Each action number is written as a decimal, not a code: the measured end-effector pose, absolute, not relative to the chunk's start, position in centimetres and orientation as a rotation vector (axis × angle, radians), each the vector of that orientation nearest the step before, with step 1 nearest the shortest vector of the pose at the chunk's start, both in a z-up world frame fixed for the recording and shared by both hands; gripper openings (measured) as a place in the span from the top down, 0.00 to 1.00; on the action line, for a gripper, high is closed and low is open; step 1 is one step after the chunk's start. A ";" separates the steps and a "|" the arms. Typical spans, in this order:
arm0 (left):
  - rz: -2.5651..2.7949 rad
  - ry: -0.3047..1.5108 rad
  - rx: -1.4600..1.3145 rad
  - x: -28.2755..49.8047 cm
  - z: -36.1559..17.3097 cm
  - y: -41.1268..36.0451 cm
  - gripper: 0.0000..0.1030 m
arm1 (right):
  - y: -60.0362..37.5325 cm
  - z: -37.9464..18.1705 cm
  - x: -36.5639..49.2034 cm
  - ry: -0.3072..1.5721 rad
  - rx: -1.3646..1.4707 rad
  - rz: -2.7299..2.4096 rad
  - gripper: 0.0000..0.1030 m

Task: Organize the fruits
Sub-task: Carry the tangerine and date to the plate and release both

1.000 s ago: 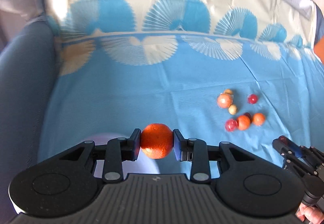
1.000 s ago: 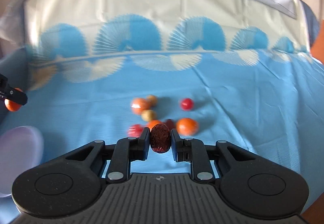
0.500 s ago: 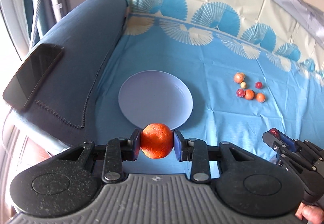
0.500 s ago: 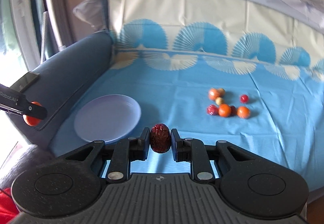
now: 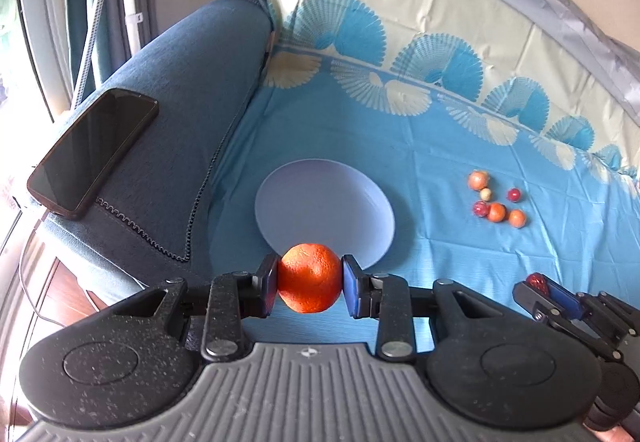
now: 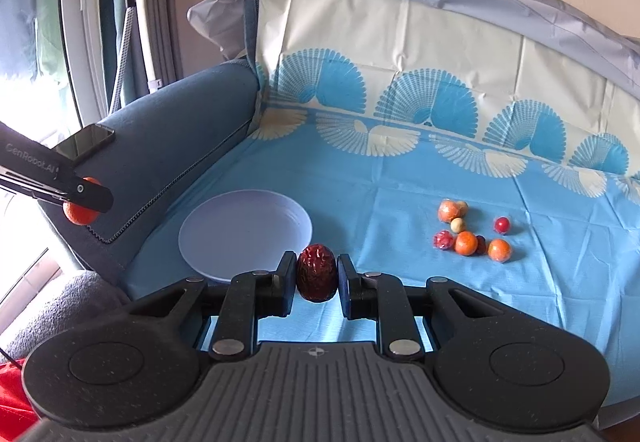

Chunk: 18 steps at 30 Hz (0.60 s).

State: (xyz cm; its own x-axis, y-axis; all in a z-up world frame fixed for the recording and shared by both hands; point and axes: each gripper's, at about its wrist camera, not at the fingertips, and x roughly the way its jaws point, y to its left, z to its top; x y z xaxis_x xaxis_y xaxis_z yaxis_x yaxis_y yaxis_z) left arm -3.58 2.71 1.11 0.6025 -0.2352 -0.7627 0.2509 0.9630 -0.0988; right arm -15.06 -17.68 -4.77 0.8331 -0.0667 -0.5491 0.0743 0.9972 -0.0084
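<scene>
My left gripper (image 5: 310,284) is shut on an orange (image 5: 310,282), held high above the near rim of a pale lilac plate (image 5: 320,198). My right gripper (image 6: 317,279) is shut on a dark red wrinkled date (image 6: 316,276), held above the plate (image 6: 240,234) near its right rim. The plate holds nothing. A cluster of several small fruits (image 5: 496,200), orange, red and beige, lies on the blue cloth to the right of the plate; it also shows in the right wrist view (image 6: 468,232). The right gripper shows at lower right in the left wrist view (image 5: 540,290).
The blue patterned cloth (image 6: 400,182) covers a sofa seat and back. A blue armrest (image 5: 168,114) stands left of the plate with a black phone (image 5: 92,150) lying on it. A window and a white stand (image 6: 136,2) are at far left.
Both grippers have pulled back and risen with their fruit, so the plate, armrest and phone have come into view. The fruit cluster looks smaller and farther.
</scene>
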 end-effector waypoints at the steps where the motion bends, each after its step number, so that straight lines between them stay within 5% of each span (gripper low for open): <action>1: -0.275 0.885 0.016 -3.1 0.9 2.8 0.64 | -17.7 -4.8 -14.6 0.589 0.010 -0.071 0.78; 18: -0.280 1.013 0.037 7.2 -5.8 0.9 0.64 | -15.7 -9.0 -2.1 0.725 0.000 0.025 0.78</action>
State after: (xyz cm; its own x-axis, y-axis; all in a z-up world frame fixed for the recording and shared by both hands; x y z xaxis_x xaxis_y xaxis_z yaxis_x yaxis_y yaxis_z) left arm 7.21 0.91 -5.77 0.4972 -0.2138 -0.8409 0.2482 0.9637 -0.0983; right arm -2.09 -15.74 -8.95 0.7479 0.0231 -0.6634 -0.0234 0.9997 0.0085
